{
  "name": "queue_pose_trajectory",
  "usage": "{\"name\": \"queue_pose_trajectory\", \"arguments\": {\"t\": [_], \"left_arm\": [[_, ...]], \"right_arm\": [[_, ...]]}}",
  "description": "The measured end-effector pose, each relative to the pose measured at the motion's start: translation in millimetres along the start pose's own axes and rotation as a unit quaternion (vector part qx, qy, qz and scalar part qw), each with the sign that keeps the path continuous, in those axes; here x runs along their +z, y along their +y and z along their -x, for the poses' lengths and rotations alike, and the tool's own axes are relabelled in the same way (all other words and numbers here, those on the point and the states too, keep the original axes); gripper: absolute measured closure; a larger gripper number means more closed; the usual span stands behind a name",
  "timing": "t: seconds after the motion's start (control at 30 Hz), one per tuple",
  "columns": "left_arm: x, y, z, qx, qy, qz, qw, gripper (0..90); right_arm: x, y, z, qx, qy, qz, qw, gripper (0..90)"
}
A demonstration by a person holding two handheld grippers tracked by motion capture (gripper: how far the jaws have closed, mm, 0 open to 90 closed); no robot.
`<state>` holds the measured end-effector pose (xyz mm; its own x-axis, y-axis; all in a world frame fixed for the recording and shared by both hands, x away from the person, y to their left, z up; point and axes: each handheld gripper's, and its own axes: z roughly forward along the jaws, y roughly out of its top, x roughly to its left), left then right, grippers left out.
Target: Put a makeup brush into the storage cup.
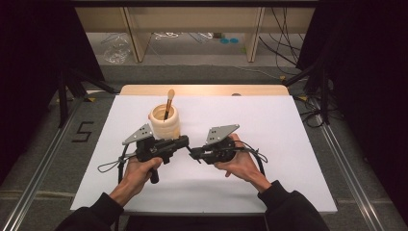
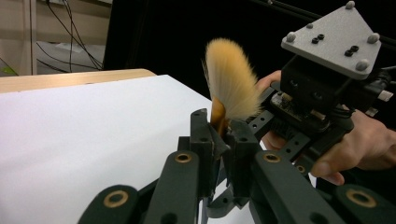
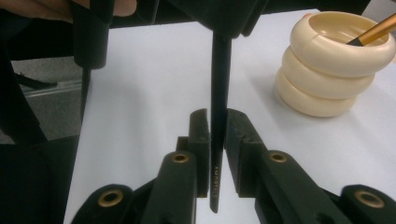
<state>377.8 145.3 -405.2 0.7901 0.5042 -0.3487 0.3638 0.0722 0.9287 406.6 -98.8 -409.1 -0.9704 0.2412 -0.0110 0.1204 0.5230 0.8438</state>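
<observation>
In the left gripper view, the brush's (image 2: 232,88) handle is hidden behind the black jaws clamped on its ferrule. In the right gripper view, the second brush (image 3: 376,31) is cut off by the edge, its lower part concealed inside the cream holder (image 3: 327,70).

Table (image 1: 288,144): we see it before us, both grippers over its near middle.
Left gripper (image 1: 185,141): we hold it left of centre, jaws pointing right, just in front of the holder.
Right gripper (image 1: 193,154): we hold it right of centre, jaws pointing left, tip to tip with the left one.
Makeup brush (image 2: 232,84): between the two grippers; we grip its neck in the left jaws, its handle (image 3: 218,121) in the right jaws.
Ringed holder (image 1: 164,121): on the table, behind the left gripper.
Second brush (image 1: 169,102): in the holder, leaning, head up.
</observation>
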Motion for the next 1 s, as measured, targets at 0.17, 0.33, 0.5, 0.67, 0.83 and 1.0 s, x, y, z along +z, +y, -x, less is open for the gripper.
{"name": "queue_pose_trajectory", "arguments": {"t": [0.17, 0.33, 0.5, 0.67, 0.83, 1.0], "left_arm": [[-0.1, 0.2, 0.1, -0.002, 0.001, -0.001, 1.0000, 83.3], [0.7, 0.1, 0.6, -0.001, -0.005, -0.007, 1.0000, 81.9], [3.0, -1.5, 2.1, 0.016, -0.005, -0.016, 0.9997, 80.6], [3.9, -2.6, 2.6, 0.024, -0.004, -0.019, 0.9995, 80.9], [4.4, -3.5, 3.7, 0.028, -0.002, -0.022, 0.9994, 81.1], [4.9, -4.3, 5.0, 0.022, 0.004, -0.021, 0.9995, 81.6]], "right_arm": [[0.7, -0.1, -0.6, -0.003, 0.000, -0.008, 1.0000, 85.2], [1.6, -0.3, -1.3, 0.004, 0.003, -0.001, 1.0000, 85.3], [-0.7, 1.3, -0.4, 0.014, 0.006, 0.013, 0.9998, 85.3], [-0.6, 1.7, -1.0, 0.017, 0.006, 0.023, 0.9996, 85.3], [-0.7, 2.2, -1.9, 0.020, 0.010, 0.027, 0.9994, 85.3], [-1.9, 3.1, -1.6, 0.021, 0.010, 0.030, 0.9993, 85.3]]}}
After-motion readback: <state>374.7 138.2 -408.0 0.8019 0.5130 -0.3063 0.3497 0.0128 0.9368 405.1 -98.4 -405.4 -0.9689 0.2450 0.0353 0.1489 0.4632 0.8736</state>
